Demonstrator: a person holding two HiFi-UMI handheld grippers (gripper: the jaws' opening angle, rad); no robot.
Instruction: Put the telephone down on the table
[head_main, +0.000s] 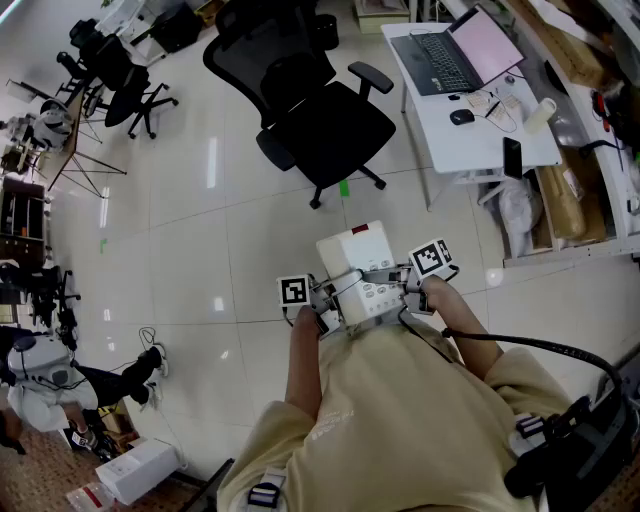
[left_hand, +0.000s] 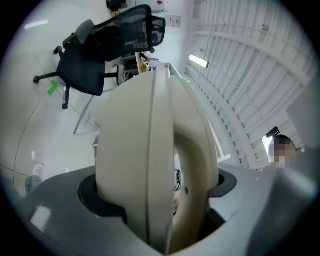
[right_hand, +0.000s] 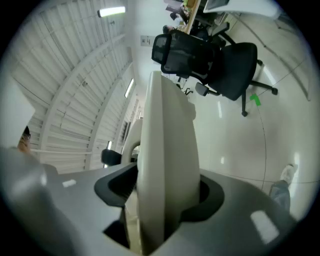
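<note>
A cream-white desk telephone (head_main: 357, 272) with grey keys is held in the air in front of the person's chest, over the tiled floor. My left gripper (head_main: 322, 308) clamps its left side and my right gripper (head_main: 412, 284) clamps its right side. In the left gripper view the telephone (left_hand: 150, 150) fills the middle, edge-on, with the left gripper (left_hand: 156, 200) shut on it. The right gripper view shows the telephone's other edge (right_hand: 167, 165) wedged in the right gripper (right_hand: 161, 200). The white table (head_main: 470, 135) stands at the far right, well away from the telephone.
On the table lie an open laptop (head_main: 462, 52), a mouse (head_main: 462, 116), a phone (head_main: 512, 157) and a white cup (head_main: 540, 113). A black office chair (head_main: 320, 110) stands between the person and the table's left end. A cable (head_main: 540, 345) runs to the right.
</note>
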